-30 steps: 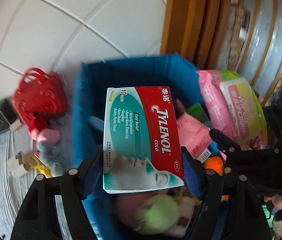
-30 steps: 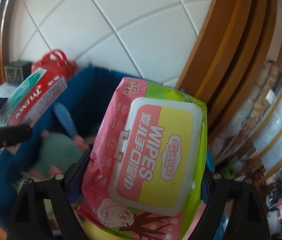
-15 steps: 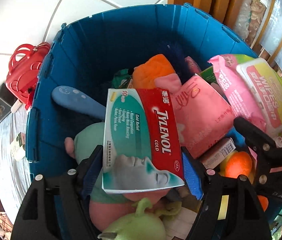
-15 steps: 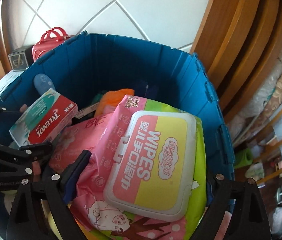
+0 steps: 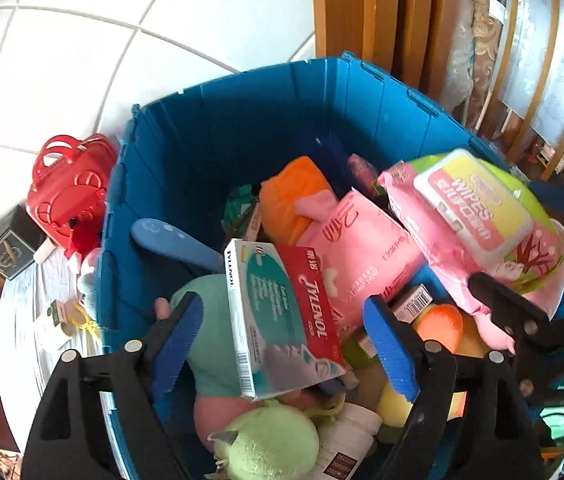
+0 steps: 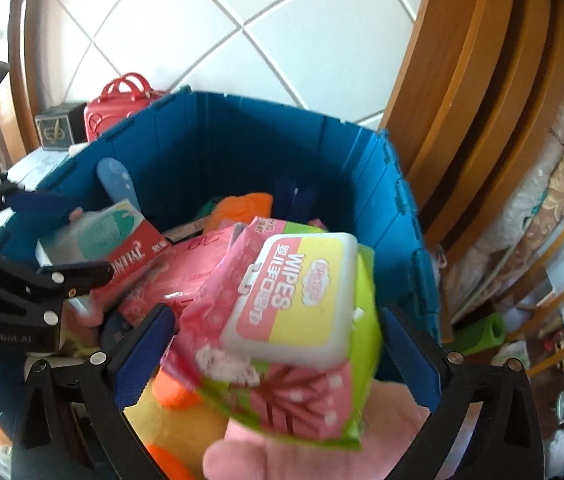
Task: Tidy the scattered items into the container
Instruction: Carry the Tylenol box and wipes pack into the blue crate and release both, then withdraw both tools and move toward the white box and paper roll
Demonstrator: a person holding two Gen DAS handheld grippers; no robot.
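Observation:
A blue plastic bin [image 5: 241,128] holds several toys and packs; it also shows in the right wrist view [image 6: 265,148]. My left gripper [image 5: 282,344] is open above the bin. A Tylenol box [image 5: 282,320] tilts between its fingers, free of both pads, and shows in the right wrist view [image 6: 101,240] too. My right gripper [image 6: 277,352] is open over the bin. A pink and green wipes pack [image 6: 294,320] drops loose between its fingers, blurred; it shows in the left wrist view [image 5: 478,224] as well.
A red toy handbag [image 5: 67,192] and a dark box [image 5: 9,242] stand on the table left of the bin. Small items [image 5: 61,316] lie by the bin's left wall. Wooden frames [image 6: 482,100] rise behind and to the right.
Both grippers have opened over the bin. The Tylenol box has tipped loose from the left fingers. The wipes pack has slipped from the right fingers and is falling.

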